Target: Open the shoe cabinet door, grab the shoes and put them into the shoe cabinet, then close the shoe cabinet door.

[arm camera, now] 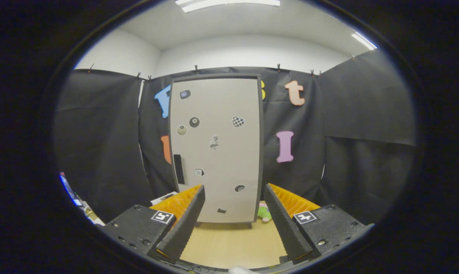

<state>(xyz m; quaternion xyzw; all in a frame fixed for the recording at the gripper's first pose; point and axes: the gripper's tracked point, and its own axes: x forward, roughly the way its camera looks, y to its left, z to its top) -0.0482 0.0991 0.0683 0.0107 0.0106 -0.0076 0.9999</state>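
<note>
Gripper view, cabinet: the shoe cabinet (216, 148) stands upright on the wooden floor (233, 243), straight ahead of the gripper (234, 207) and well beyond its fingers, backed against the black cloth wall (351, 144).
Gripper view, door: the door (221, 114) lies shut, flush in its dark frame; small stickers dot its face.
Gripper view, handle: a dark upright handle (178, 169) sits near the door's left edge, in its lower half, just above the left finger as seen from here.
Gripper view, shoes: a small green and pink item (264, 213) lies on the floor at the cabinet's lower right corner, partly behind the right finger; whether it is a shoe I cannot tell.
Gripper view, jaws: spread wide, nothing between them, the cabinet's base showing in the gap.
Gripper view, clutter: papers (164, 198) lie on the floor left of the cabinet.
Stage, judged: a shut door fits both a cabinet yet to be opened and one closed again with shoes inside; the contents are hidden, so this stays unsettled.
Handling, judged: if the door is to be opened, the handle is narrow and close to the panel, so the jaws would need to line up square with it, close on both its sides, and pull along the hinge's arc, not straight back, to avoid dragging the light cabinet.
</note>
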